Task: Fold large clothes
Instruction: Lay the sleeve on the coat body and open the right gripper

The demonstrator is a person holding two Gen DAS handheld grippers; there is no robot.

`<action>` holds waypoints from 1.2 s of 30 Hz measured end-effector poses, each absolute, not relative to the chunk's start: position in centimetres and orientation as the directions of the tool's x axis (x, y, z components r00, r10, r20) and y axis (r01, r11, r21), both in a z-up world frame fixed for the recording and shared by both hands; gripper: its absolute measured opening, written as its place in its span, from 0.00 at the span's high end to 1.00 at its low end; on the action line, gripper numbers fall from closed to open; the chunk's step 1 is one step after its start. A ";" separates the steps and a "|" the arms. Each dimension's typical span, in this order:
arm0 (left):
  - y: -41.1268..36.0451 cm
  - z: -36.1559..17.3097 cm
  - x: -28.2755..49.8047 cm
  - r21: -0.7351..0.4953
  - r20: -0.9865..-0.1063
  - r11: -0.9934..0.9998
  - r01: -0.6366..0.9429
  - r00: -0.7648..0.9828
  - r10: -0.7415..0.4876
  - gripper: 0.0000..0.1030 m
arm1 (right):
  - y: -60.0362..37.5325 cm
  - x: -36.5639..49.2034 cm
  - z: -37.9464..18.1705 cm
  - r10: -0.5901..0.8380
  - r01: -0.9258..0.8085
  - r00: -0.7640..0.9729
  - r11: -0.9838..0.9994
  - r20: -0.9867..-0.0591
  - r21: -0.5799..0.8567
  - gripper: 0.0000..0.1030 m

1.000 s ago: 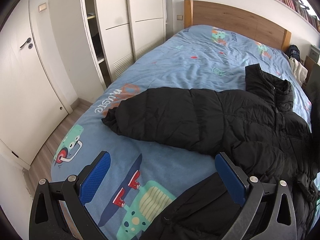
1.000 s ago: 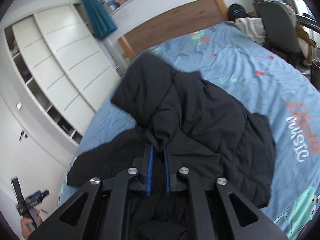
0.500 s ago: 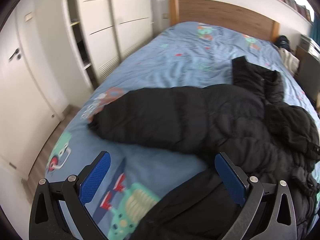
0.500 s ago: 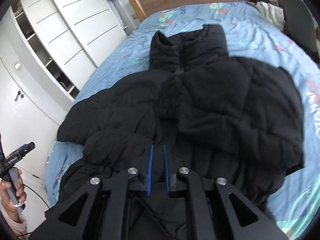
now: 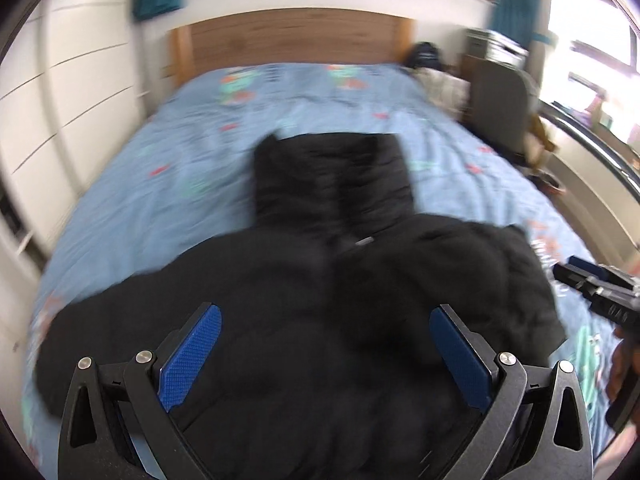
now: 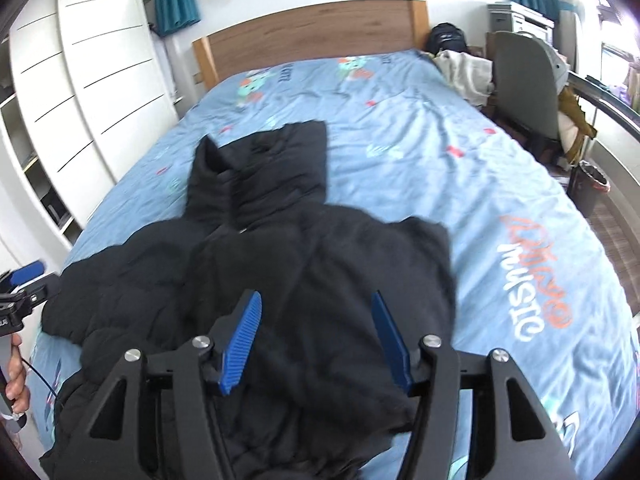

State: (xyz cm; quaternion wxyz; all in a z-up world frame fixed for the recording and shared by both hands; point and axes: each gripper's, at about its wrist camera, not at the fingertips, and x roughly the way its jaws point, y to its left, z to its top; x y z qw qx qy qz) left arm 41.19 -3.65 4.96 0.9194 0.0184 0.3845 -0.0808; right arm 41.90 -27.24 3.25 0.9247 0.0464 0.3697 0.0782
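Note:
A black puffer jacket [image 5: 332, 300] lies face up on the blue bed, collar towards the headboard; it also shows in the right wrist view [image 6: 280, 272]. Its right sleeve is folded across the chest, and its left sleeve [image 6: 120, 276] still stretches out to the left. My left gripper [image 5: 326, 352] is open and empty, hovering over the jacket's lower body. My right gripper [image 6: 316, 336] is open and empty above the folded sleeve. The right gripper also shows at the right edge of the left wrist view [image 5: 600, 292].
The bed [image 6: 460, 152] has a wooden headboard [image 6: 320, 36]. White wardrobes [image 6: 80, 80] stand along the left. A grey chair [image 6: 524, 80], clothes and a small bin [image 6: 592, 188] stand at the right. The left wrist view is blurred.
My right gripper let go of the sleeve it held and opened; the sleeve now lies across the chest. My left gripper swung right, from the outstretched sleeve to over the jacket's body.

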 end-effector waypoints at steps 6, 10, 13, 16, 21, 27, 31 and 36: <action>-10.6 2.9 49.7 -0.092 -0.737 0.951 0.296 0.622 -0.265 0.01 | -28.8 45.1 1.6 0.155 -0.095 0.714 0.988 -0.683 0.125 0.45; -13.2 0.8 53.6 -0.103 -0.751 0.939 0.329 0.593 -0.290 0.01 | -29.2 47.3 0.1 0.136 -0.074 0.716 0.990 -0.685 0.119 0.45; -14.0 -1.3 55.0 -0.100 -0.771 0.934 0.343 0.566 -0.291 0.01 | -29.7 48.7 -1.2 0.122 -0.051 0.715 0.991 -0.689 0.123 0.45; -14.3 -4.3 56.1 -0.087 -0.812 0.936 0.341 0.520 -0.265 0.01 | -30.0 50.1 -2.7 0.114 -0.037 0.705 0.992 -0.700 0.125 0.45; -13.9 -7.5 55.5 -0.112 -0.865 0.927 0.357 0.424 -0.267 0.01 | -30.0 51.9 -5.0 0.123 -0.050 0.670 0.991 -0.732 0.121 0.44; -12.6 -8.4 51.2 -0.097 -0.909 0.930 0.355 0.348 -0.228 0.00 | -29.1 52.1 -6.1 0.191 -0.131 0.645 0.982 -0.740 0.139 0.41; -10.6 -8.5 48.6 -0.094 -0.928 0.947 0.308 0.318 -0.195 0.00 | -26.1 51.0 -6.7 0.232 -0.232 0.621 0.967 -0.748 0.107 0.41; -8.9 -7.6 45.6 -0.031 -0.929 0.955 0.294 0.344 -0.136 0.00 | -22.5 50.0 -6.8 0.242 -0.320 0.600 0.946 -0.763 0.048 0.39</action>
